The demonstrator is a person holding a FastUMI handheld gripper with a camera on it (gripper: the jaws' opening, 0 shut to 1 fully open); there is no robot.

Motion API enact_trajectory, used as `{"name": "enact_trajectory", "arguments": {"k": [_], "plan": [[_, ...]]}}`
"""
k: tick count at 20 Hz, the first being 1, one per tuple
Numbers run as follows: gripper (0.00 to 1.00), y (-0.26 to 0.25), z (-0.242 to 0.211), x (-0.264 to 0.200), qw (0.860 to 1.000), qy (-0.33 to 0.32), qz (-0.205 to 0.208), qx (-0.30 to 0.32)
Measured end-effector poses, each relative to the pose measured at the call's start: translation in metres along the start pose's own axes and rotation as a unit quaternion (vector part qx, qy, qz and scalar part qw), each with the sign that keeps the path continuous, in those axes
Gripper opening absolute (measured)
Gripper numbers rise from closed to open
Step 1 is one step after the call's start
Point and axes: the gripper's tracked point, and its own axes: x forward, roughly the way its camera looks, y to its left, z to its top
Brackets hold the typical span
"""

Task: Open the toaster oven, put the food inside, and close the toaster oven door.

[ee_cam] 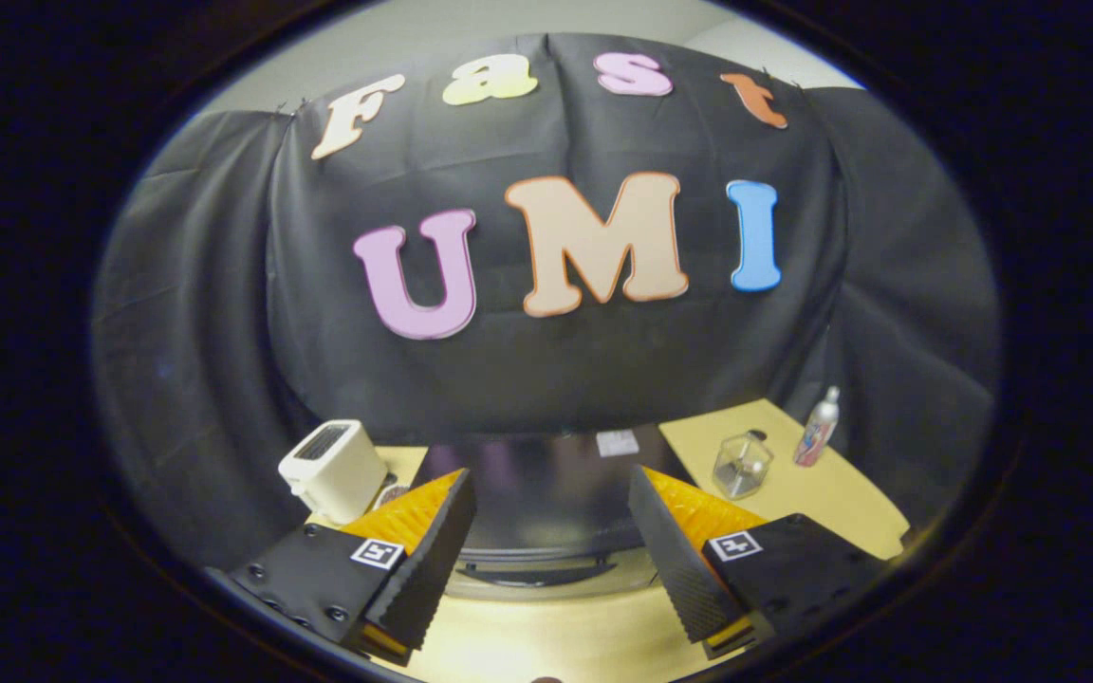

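A: Tool [551, 541] status?
B: Fingers wide apart, holding nothing, above the worktop [546, 636].
A: Oven?
B: Black toaster oven [546, 493] just ahead, btwn the fingers. White toaster [333, 470] left; clear jar [741, 465], spray bottle [818, 429] right.

No readable text, bottle [818, 428] label too small to read

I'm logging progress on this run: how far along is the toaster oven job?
Nothing looks done yet. The black toaster oven sits just ahead of the gripper, its handle facing the fingers and its door apparently shut. The gripper is open and holds nothing. Opening the door, loading the food and closing it all remain.
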Motion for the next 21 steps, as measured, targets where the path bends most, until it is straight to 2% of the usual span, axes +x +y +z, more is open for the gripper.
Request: {"name": "enact_trajectory", "arguments": {"k": [4, 9, 14, 21], "plan": [[1.0, -0.004, 0.088, -0.012, 0.998, -0.062, 0.003, 0.008], [1.0, -0.006, 0.153, -0.027, 0.995, -0.097, 0.008, 0.008], [1.0, -0.013, 0.179, -0.035, 0.993, -0.12, 0.009, 0.018], [1.0, -0.042, 0.181, -0.038, 0.992, -0.122, -0.006, 0.027]]}}
